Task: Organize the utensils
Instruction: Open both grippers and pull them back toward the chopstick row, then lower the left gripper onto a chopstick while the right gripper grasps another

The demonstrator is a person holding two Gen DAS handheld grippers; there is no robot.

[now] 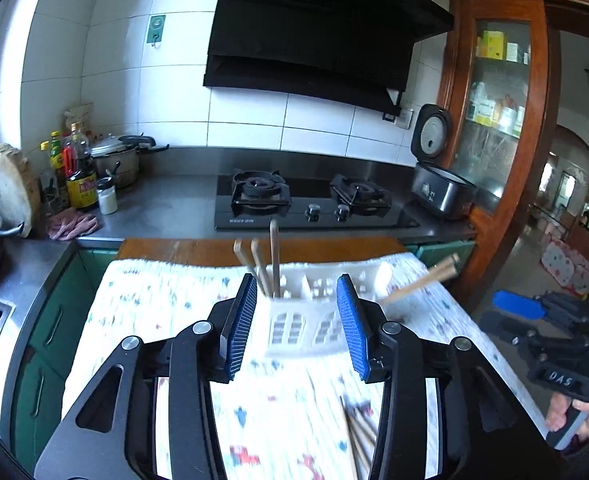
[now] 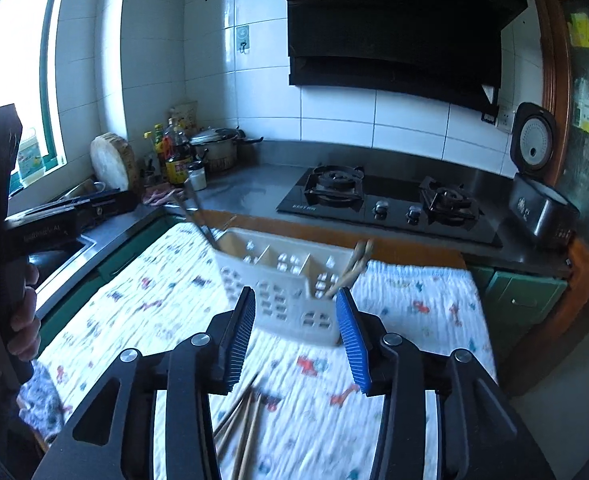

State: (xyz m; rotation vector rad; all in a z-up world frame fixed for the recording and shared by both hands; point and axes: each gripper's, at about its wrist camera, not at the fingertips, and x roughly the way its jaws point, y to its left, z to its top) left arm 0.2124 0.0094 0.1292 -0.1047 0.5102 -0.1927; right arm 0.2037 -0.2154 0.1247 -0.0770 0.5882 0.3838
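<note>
The left gripper point(image 1: 297, 322) is sitting low in the middle of the left wrist view. Its two blue pads are standing apart and nothing is being squeezed between them, so it is let go. A white basket point(image 1: 302, 328) with little window holes is showing in the gap past the pads, and it is looking blurry. The basket is standing on a white cloth point(image 1: 166, 304) with small coloured pictures, and the cloth is lying over the desk point(image 1: 198, 246). Some wooden chopsticks point(image 1: 263, 264) are sticking up from the left part of the basket. More chopsticks point(image 1: 422, 280) are leaning out to the right side. A loose bunch of chopsticks point(image 1: 360, 436) is lying on the cloth at the bottom of the frame.

The right gripper point(image 2: 296, 322) is also sitting low in the middle of its own view. Its pads are apart too and are holding nothing. In this view the basket point(image 2: 282, 280) is sitting just past the pads, in the middle of the frame. The loose chopsticks point(image 2: 240, 412) are lying on the cloth near the bottom.

A hand point(image 2: 22, 320) is holding a gripper handle at the left edge of the right wrist view. A black stove point(image 1: 314, 200) is sitting behind the desk.
</note>
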